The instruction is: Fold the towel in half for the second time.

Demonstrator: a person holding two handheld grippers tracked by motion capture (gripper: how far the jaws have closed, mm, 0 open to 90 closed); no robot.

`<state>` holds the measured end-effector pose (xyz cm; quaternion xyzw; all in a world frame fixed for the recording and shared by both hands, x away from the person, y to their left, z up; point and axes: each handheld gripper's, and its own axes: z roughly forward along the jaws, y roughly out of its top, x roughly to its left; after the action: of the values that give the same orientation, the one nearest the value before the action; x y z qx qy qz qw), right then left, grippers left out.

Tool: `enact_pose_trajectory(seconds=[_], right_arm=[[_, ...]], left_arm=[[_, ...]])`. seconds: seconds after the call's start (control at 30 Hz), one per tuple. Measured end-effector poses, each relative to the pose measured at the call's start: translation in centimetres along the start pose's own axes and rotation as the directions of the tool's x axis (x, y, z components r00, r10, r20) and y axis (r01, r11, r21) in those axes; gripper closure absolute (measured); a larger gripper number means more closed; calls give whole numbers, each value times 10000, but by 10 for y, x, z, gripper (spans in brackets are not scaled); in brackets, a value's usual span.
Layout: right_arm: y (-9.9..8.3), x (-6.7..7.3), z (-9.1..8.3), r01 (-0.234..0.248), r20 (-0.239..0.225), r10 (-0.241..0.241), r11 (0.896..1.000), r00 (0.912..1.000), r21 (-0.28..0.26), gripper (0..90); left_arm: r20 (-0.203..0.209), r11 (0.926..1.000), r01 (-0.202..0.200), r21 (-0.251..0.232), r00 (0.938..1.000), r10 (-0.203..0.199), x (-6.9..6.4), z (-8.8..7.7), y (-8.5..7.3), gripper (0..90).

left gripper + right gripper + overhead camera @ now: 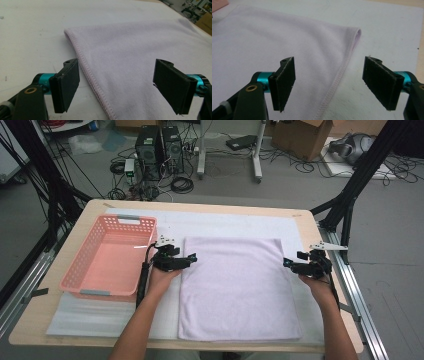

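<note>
A pale lilac towel [235, 287] lies flat and folded on the white mat in the middle of the table. My left gripper [192, 257] hovers at the towel's left edge near the far corner, jaws open, pointing right. In the left gripper view the stitched towel edge [86, 72] runs between the two wide-apart black pads [66, 83]. My right gripper [286, 262] sits at the towel's right edge, open, pointing left. In the right gripper view the towel hem [337, 80] and its far corner [357, 32] lie between the spread pads [284, 82].
A pink plastic basket [82, 265] stands at the left on the table, close beside my left hand. A white mat [225, 222] covers the wooden table [90, 205]. Black frame posts flank the table; computers and cables lie on the floor beyond.
</note>
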<state>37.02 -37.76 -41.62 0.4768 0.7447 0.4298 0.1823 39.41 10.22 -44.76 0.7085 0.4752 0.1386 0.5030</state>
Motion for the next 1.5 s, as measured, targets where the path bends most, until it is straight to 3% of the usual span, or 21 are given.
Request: enact_pose_trajectory(seconds=[0.13, 0.27, 0.43, 0.53, 0.63, 0.77, 0.83, 0.9, 0.93, 1.03, 1.1, 1.13, 1.17, 1.27, 1.37, 1.5], right_arm=[[-1, -3, 7, -64, -79, 66, 9997, 9999, 249, 253], [0, -8, 13, -346, 4, 346, 9986, 9994, 401, 253], [5, -10, 29, -382, 378, 351, 9958, 9987, 834, 254], [6, -12, 40, -547, 678, 478, 9931, 9966, 1036, 260], [6, -14, 50, -608, 966, 495, 9911, 9941, 1182, 296], [6, -17, 59, -1020, 1226, 896, 9899, 9884, 987, 323], [11, -16, 63, -988, 1278, 849, 9894, 9882, 1068, 355], [16, -10, 69, -378, 1481, 162, 9889, 9888, 1437, 413], [17, -7, 71, -174, 1618, -80, 9878, 9868, 1551, 434], [19, -5, 72, -361, 1623, 88, 9854, 9867, 1662, 515], [20, -6, 71, -473, 1497, 220, 9847, 9885, 1679, 603], [20, -6, 70, -511, 1426, 266, 9840, 9894, 1709, 651], [20, -5, 70, -590, 1340, 363, 9838, 9903, 1692, 697], [19, -6, 69, -910, 1051, 739, 9815, 9917, 1683, 818], [19, -5, 68, -990, 1082, 823, 9822, 9907, 1594, 840], [24, -7, 61, -898, 1263, 781, 9920, 9889, 890, 849]], left_arm=[[-113, 9996, -135, 244, 9998, 138, -2, 6, 7, 230], [-566, 9987, -22, 512, 9984, 51, 1, 17, 16, 243], [-1677, 9958, 262, 882, 9858, -111, 7, 31, 15, 264], [-1773, 9959, 383, 821, 9839, -232, 9, 32, 15, 286], [-1757, 9957, 51, 924, 9844, 113, 6, 34, 15, 383], [-2249, 9941, -215, 1067, 9733, 452, 2, 36, 15, 471], [-2467, 9934, -310, 1109, 9674, 577, 0, 37, 15, 535], [-2578, 9931, -368, 1113, 9640, 646, -1, 37, 15, 589], [-2561, 9928, -368, 1141, 9644, 652, 0, 37, 15, 610], [-2399, 9939, -254, 1077, 9695, 508, 3, 35, 15, 693], [-2124, 9903, -676, 1213, 9728, 925, 0, 36, 15, 827], [-2174, 9880, -850, 1288, 9697, 1118, -2, 37, 15, 840], [-2123, 9881, -815, 1304, 9712, 1082, -1, 37, 16, 844], [-1878, 9927, -259, 1177, 9810, 478, 4, 36, 16, 855], [-1877, 9937, 511, 1001, 9817, -315, 7, 35, 20, 863], [-1839, 9972, 667, 330, 9811, -595, 8, 30, 31, 865]])
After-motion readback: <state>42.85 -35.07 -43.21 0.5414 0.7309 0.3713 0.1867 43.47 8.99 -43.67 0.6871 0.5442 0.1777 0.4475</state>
